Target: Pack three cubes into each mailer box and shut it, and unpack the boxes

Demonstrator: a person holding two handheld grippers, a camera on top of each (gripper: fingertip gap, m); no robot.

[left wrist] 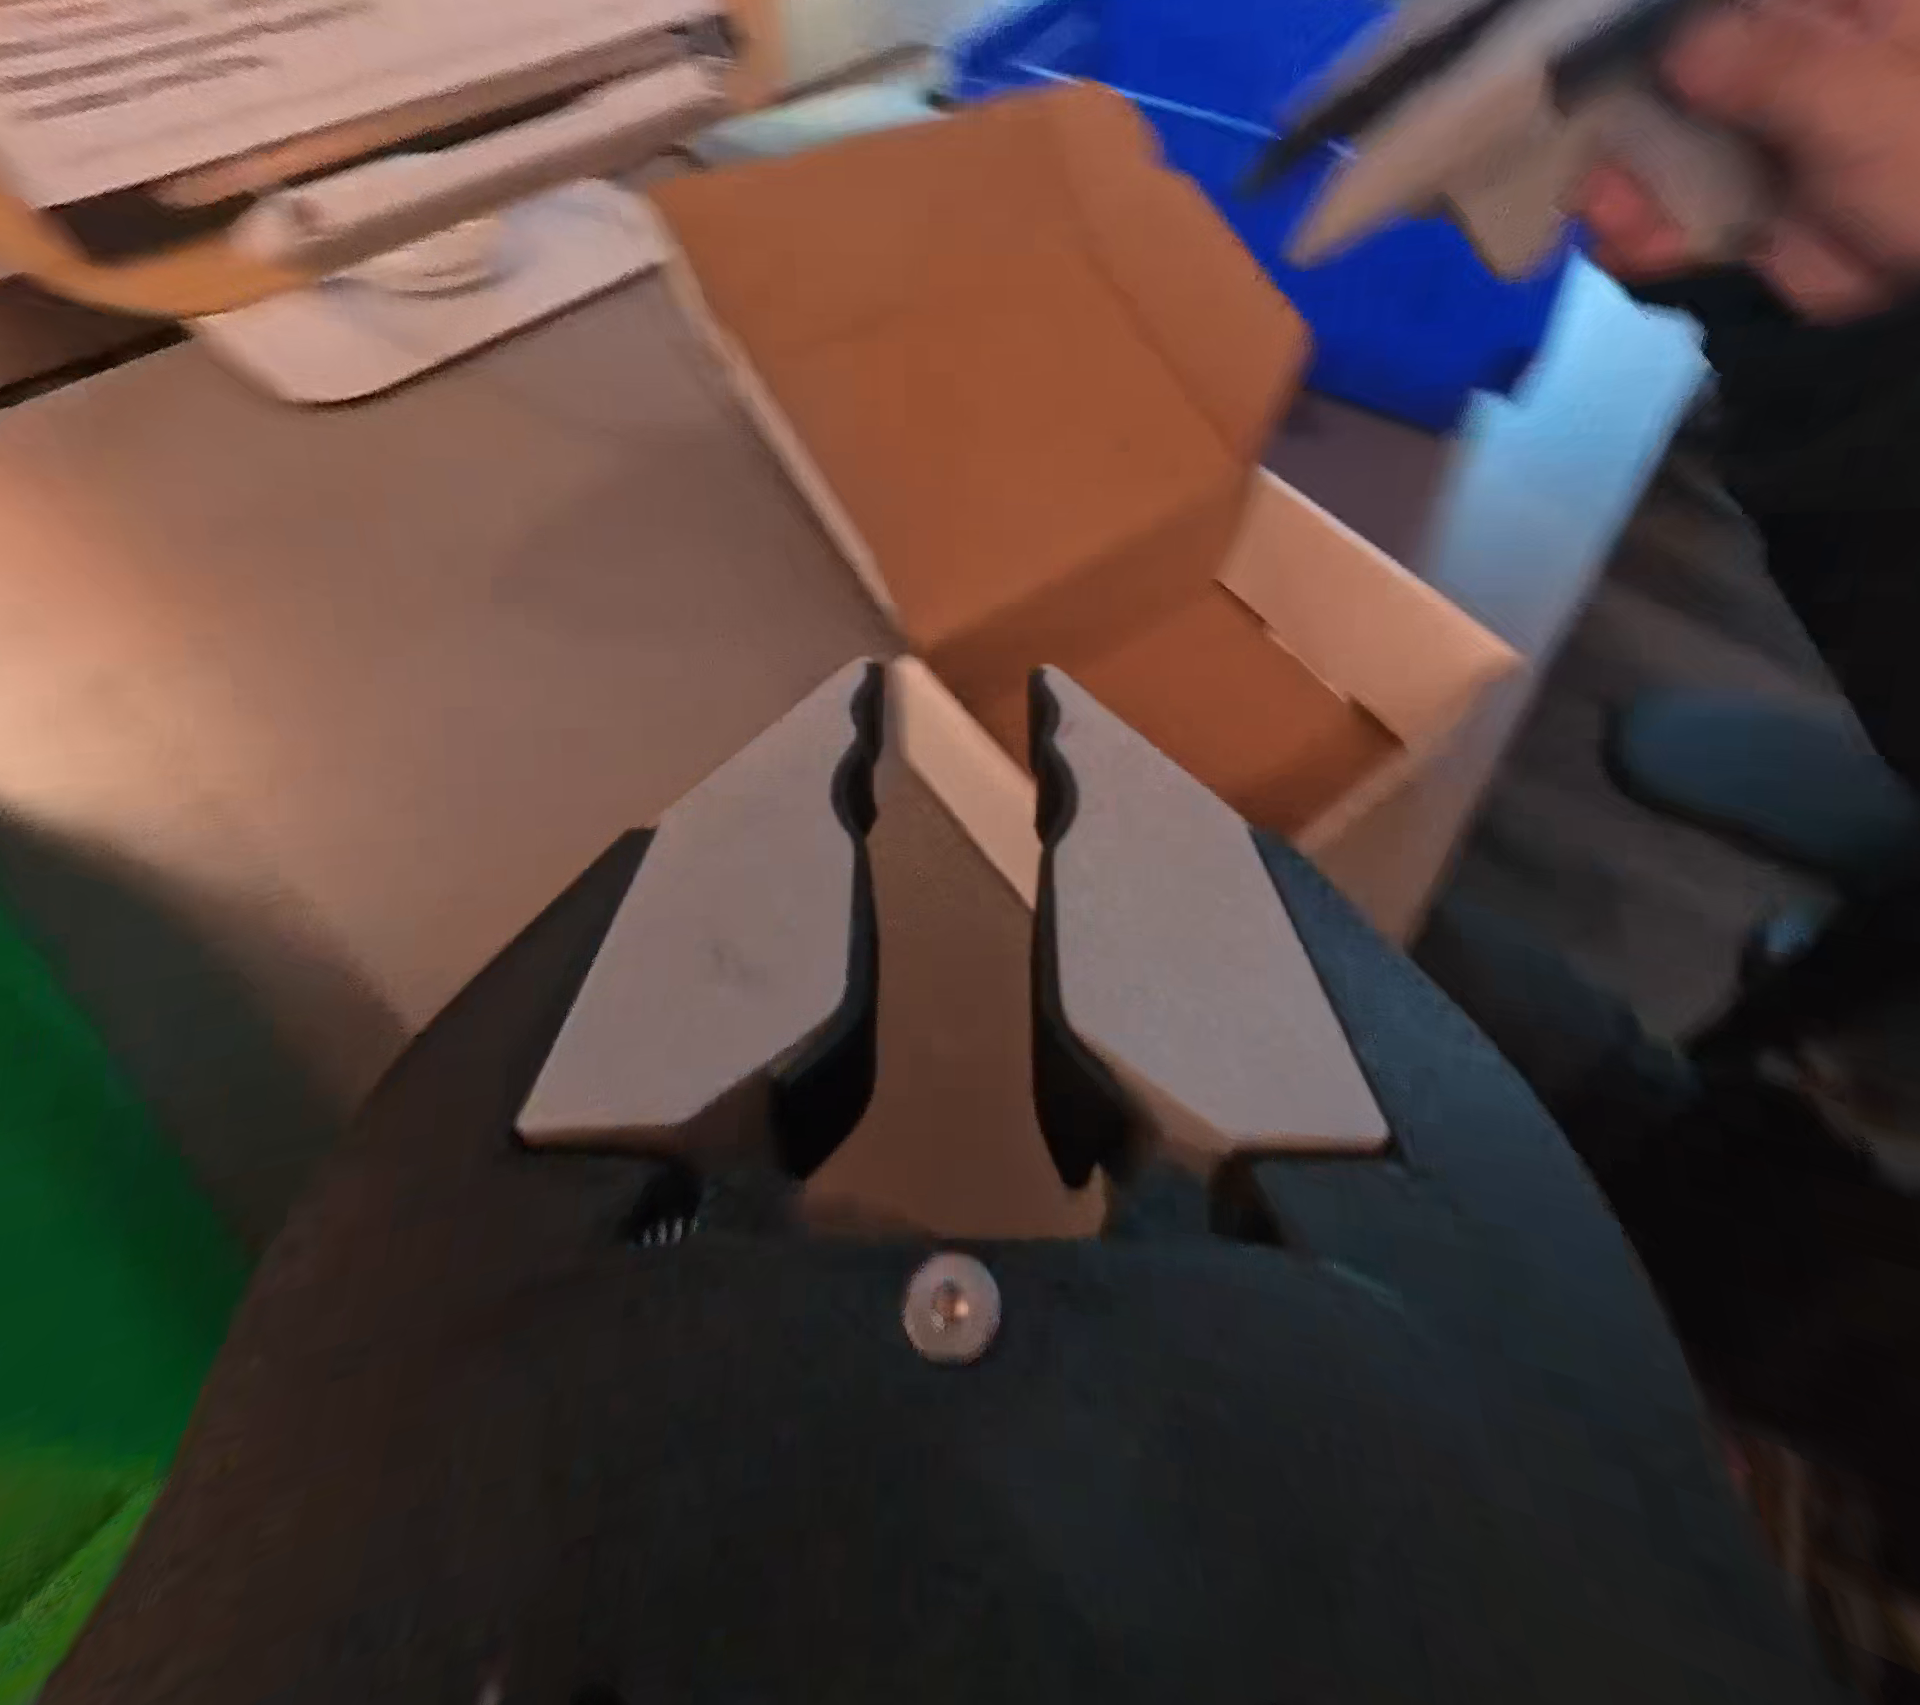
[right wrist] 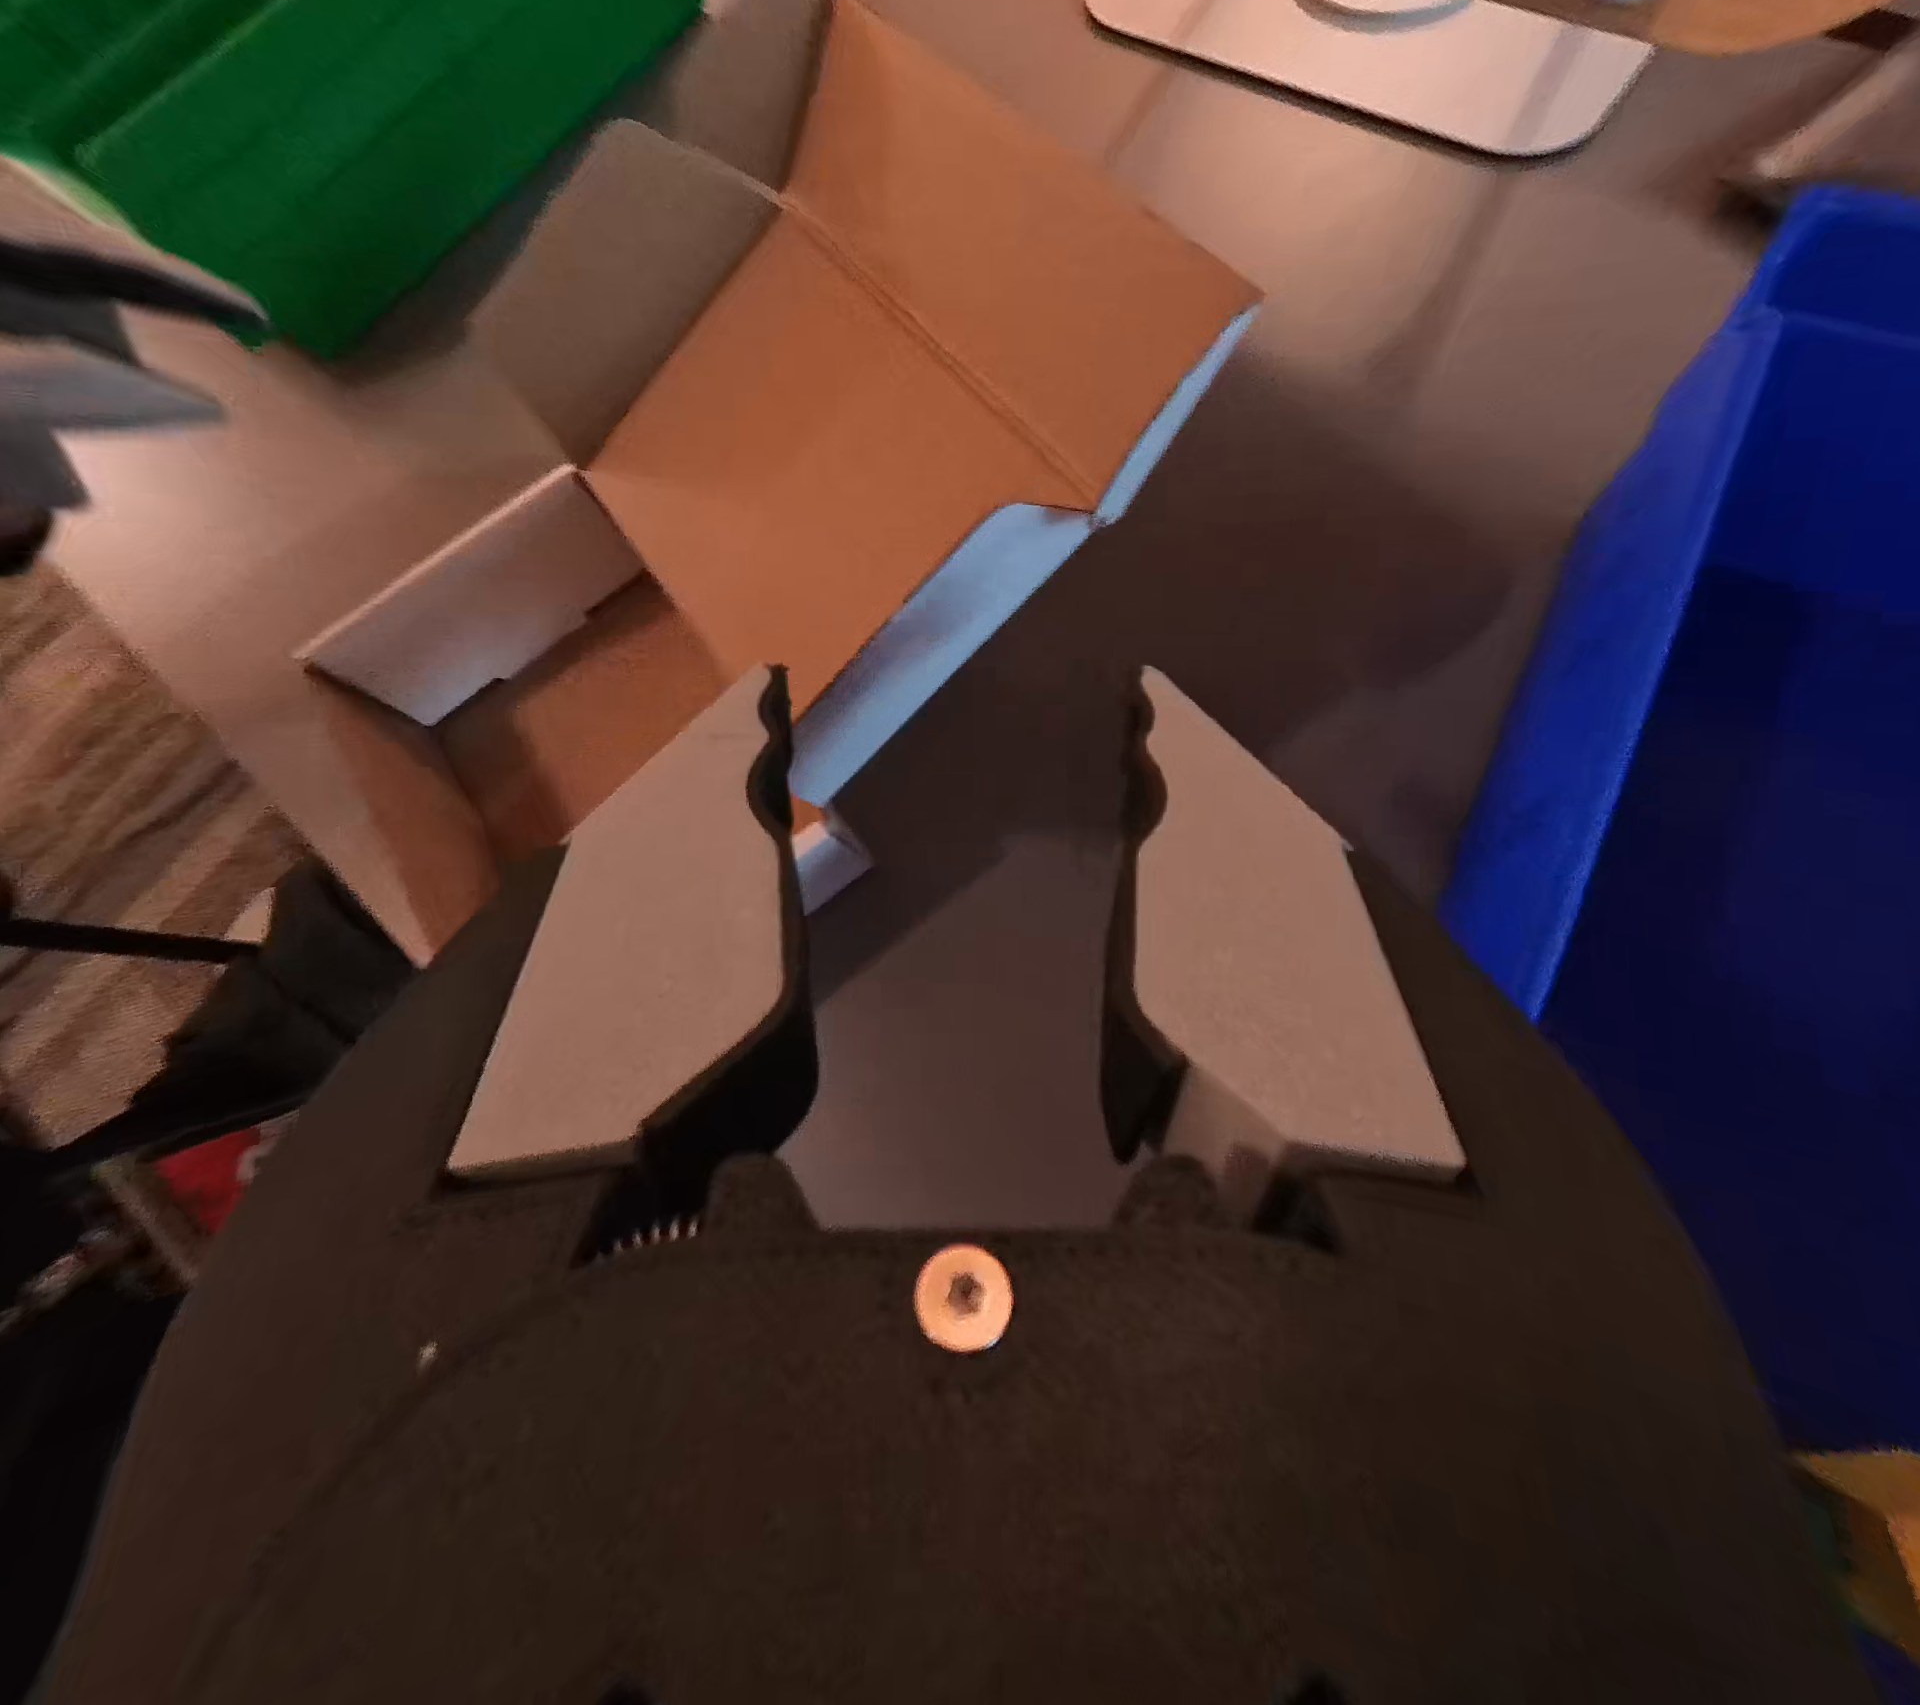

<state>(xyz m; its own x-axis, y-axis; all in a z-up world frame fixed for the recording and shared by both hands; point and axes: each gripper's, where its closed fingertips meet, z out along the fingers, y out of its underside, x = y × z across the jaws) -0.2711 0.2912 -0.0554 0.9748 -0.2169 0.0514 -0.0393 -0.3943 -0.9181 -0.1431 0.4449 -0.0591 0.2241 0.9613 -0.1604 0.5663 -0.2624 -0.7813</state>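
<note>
While the mailer box [right wrist: 831, 450] sits lid-up on the table [right wrist: 1351, 512], both grippers' fingers are parted, empty: left [left wrist: 956, 679], right [right wrist: 961, 684].

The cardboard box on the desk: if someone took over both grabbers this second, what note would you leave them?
Left gripper: open, empty, at the near corner of the box.
Right gripper: open, empty, just right of the box.
Box: lid up; no cubes visible inside, though part of the inside is hidden.
Green bin sits to the left of the box, blue bin to the right.
Left: whether this box is awaiting cubes or just unpacked cannot be told.
</note>
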